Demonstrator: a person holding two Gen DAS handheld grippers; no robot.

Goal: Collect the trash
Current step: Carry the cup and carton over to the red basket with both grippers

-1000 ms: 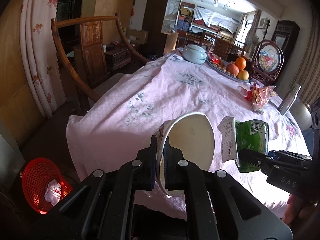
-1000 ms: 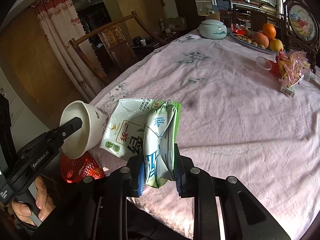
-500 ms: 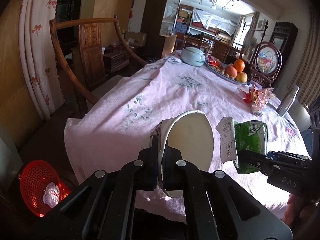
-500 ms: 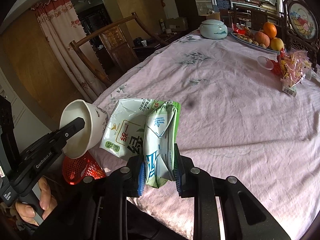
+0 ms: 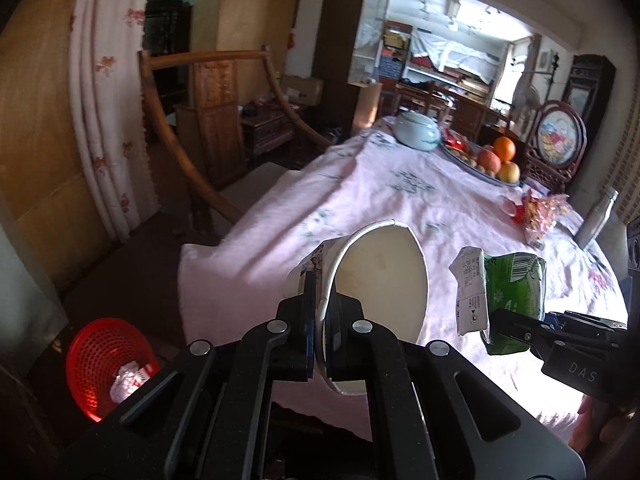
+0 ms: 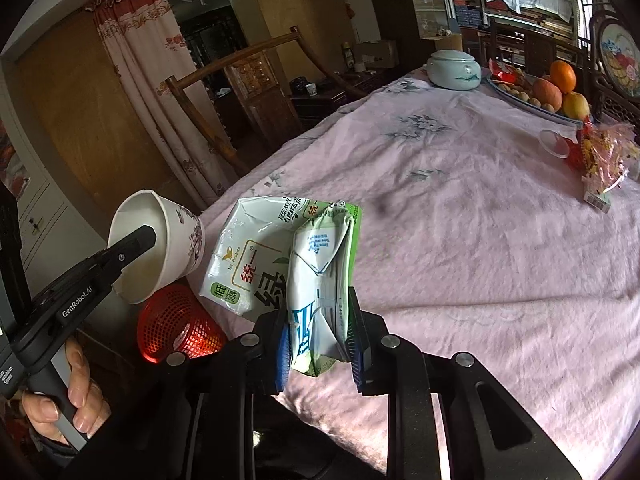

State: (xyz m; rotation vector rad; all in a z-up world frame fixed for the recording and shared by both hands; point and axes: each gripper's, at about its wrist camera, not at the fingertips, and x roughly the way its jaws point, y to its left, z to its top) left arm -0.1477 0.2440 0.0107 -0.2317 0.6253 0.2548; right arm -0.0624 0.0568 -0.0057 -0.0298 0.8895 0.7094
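Here the left gripper (image 5: 320,320) has its jaws clamped on the rim of a white paper cup (image 5: 380,280), one pad outside the wall and one inside, so the cup hangs on its side above the near edge of the bench (image 5: 380,200). The left view looks straight into the cup's pale mouth; the right view shows what that hides, the floral print on its outer wall and the person's hand (image 6: 64,396) gripping the left handle below it.

The right gripper (image 6: 320,340) has its jaws pressed on two crushed drink cartons (image 6: 316,276), a white-and-blue one in front and a green tea one behind. From the left view only their green side, a barcode and a white flap show, just right of the cup.

Below and left of the cup, on the floor beside the bench, a red basket (image 5: 106,364) stands. The left view looks into it and shows crumpled white paper (image 5: 128,378) inside; the right view shows only its mesh wall under the cup.

Beyond the cup the pink cloth (image 6: 480,220) spreads bare, then a bag of wrapped sweets (image 6: 604,156) to the right. A steel bottle (image 5: 596,220) near them appears in the left view alone. Farthest from the cup sit a pale lidded pot (image 6: 454,70) and a fruit plate (image 6: 520,98), with a wooden chair (image 5: 212,120) off to the left.
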